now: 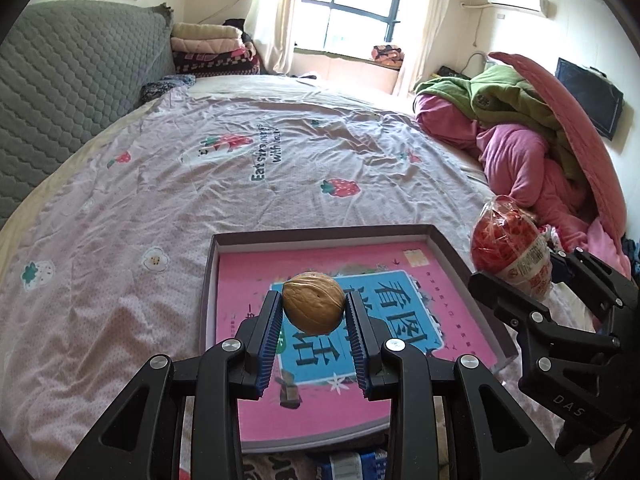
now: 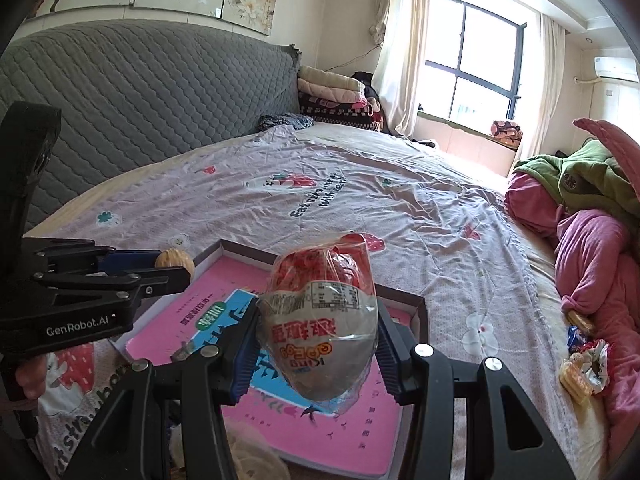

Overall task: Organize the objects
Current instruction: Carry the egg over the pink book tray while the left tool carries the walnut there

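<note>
Left gripper [image 1: 313, 307] fingers clamped on walnut [image 1: 313, 303], held above pink book [image 1: 360, 360] in shallow box [image 1: 448, 246] at near edge of bed [image 1: 200, 184]. Right gripper [image 2: 318, 346] fingers closed on clear bagged snack [image 2: 320, 320], over box's right side. Blanket pile [image 1: 532, 136] along bed's right edge. Wrappers [image 2: 582, 360] beside it, blurred. Book's near edge hidden behind grippers.

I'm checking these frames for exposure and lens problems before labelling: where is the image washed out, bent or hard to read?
Left wrist view: the window is blown out white, the bed bows with fisheye curvature, yet the walnut in the left gripper stays sharp. Right wrist view: the window again overexposes, and the plastic packet in the right gripper carries glare that blurs its print.
</note>
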Motion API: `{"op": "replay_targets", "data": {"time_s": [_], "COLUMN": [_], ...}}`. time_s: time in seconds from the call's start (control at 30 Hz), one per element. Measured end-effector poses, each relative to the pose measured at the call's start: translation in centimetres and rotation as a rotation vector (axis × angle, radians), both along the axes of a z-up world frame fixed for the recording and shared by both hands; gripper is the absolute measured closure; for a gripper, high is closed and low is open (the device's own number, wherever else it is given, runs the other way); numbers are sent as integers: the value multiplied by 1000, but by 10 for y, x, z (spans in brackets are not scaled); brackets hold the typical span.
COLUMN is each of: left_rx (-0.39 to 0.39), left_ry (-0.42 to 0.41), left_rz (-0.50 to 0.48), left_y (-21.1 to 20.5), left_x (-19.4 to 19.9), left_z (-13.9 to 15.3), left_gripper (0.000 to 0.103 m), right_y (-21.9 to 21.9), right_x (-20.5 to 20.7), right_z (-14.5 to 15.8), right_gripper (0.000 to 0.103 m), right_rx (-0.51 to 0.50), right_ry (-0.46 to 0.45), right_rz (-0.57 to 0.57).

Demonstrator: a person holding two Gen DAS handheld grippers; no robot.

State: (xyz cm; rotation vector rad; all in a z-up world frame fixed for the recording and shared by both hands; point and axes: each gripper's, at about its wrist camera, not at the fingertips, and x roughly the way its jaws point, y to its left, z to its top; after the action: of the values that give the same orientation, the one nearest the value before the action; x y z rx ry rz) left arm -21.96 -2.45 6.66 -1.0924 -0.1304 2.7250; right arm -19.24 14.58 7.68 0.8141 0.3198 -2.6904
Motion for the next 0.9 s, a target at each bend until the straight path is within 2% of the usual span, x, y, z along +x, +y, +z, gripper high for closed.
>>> {"op": "replay_targets", "data": {"time_s": [0.17, 0.3, 0.57, 0.9], "left_rx": [-18, 4, -55, -63], "left_ry": [1, -18, -33, -88], "left_rz": [13, 21, -4, 15], "left_y": [2, 1, 9, 6], "left_x": [-11, -17, -15, -27], "left_z": [-4, -8, -21, -42], "left_gripper": [70, 70, 70, 70], "right_y": [2, 2, 6, 8], "right_x": [-8, -12, -19, -29], "right_z": [-8, -18, -33, -45], "right_gripper": [52, 52, 52, 51], "right_rx": [23, 44, 49, 72], "right_ry": [-5, -21, -73, -122], "right_rz": [-11, -21, -50, -66]}}
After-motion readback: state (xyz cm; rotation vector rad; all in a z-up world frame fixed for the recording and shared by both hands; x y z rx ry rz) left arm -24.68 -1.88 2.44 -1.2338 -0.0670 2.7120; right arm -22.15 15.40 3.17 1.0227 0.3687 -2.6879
